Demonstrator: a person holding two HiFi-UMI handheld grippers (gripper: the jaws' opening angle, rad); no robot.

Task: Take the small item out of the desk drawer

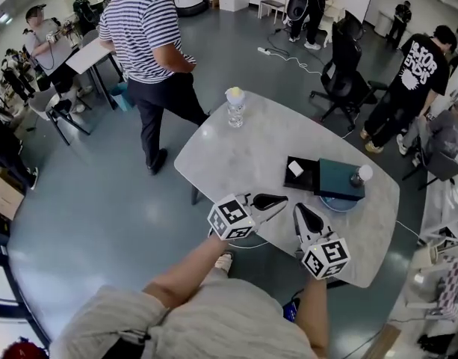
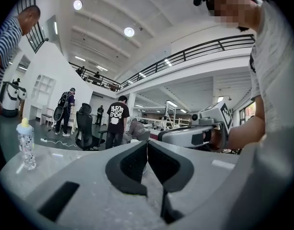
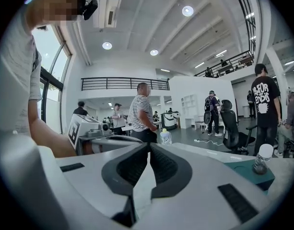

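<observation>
1. Table [image 1: 236, 163]: pale top with rounded corners. Both grippers are at its near edge.
2. Left gripper [image 1: 282, 198]: jaws pressed together, with nothing between them. Its tip points right, toward the drawer.
3. Right gripper [image 1: 299, 209]: jaws also together and empty. It sits just beside the left gripper, with its tip pointing away from the person.
4. Box [image 1: 341, 176]: teal desk unit on the right part of the table, resting on a blue disc [image 1: 338, 204].
5. Drawer [image 1: 303, 179]: black, pulled out from the left side of the box and open at the top.
6. Item [image 1: 295, 168]: small white block lying inside the open drawer. It is near the 2 gripper tips but touches neither.
7. Small bottle [image 1: 361, 175]: clear with a white cap, upright on top of the box at its right end.
8. Baby bottle [image 1: 234, 108]: upright near the far edge of the table, well apart from the box.
9. Person in a striped shirt [image 1: 143, 28]: stands on the grey floor beyond the table's far left.
10. Chair [image 1: 342, 77]: black office chair on the floor beyond the table's far right.
</observation>
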